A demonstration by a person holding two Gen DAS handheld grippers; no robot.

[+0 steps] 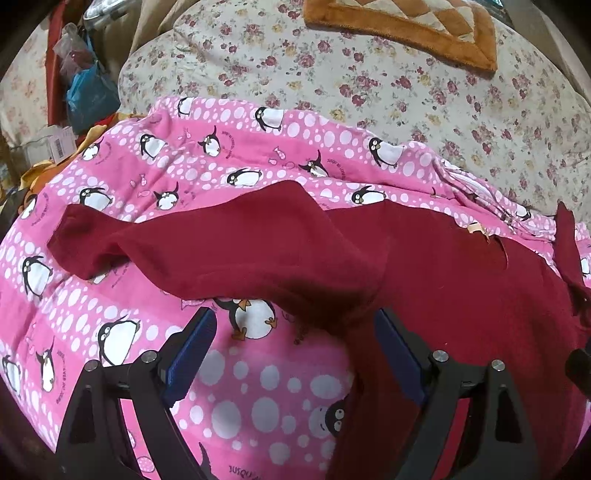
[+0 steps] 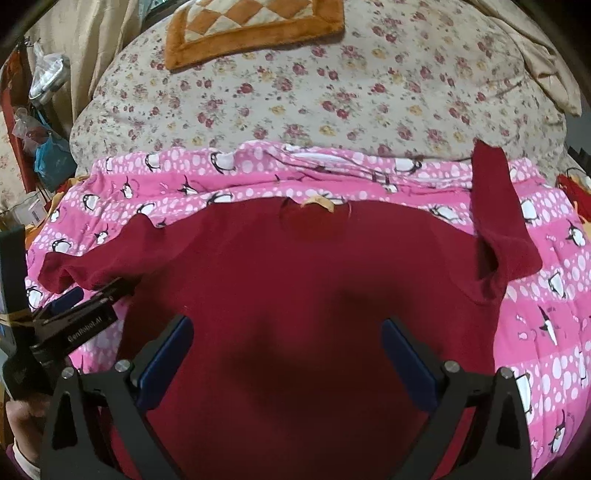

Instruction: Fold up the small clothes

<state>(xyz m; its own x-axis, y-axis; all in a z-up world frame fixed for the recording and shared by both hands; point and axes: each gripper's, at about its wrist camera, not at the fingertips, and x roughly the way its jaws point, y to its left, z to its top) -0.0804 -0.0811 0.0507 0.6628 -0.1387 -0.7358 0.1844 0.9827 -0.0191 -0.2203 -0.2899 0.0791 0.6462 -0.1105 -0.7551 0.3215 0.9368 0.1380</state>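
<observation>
A small dark red shirt point(image 2: 295, 266) lies spread, collar away from me, on a pink penguin-print blanket point(image 2: 554, 332). Its left sleeve point(image 1: 122, 240) stretches out to the left; its right sleeve point(image 2: 498, 206) is folded up toward the far side. My right gripper point(image 2: 288, 332) is open and empty over the shirt's middle. My left gripper point(image 1: 295, 325) is open and empty above the shirt's left side edge, below the sleeve; it also shows at the left of the right wrist view point(image 2: 74, 317).
The pink blanket point(image 1: 258, 398) lies on a bed with a floral cover point(image 2: 332, 99). An orange-trimmed quilted mat point(image 2: 255, 26) lies at the far side. Bags and clutter point(image 1: 85, 88) stand beside the bed at the left.
</observation>
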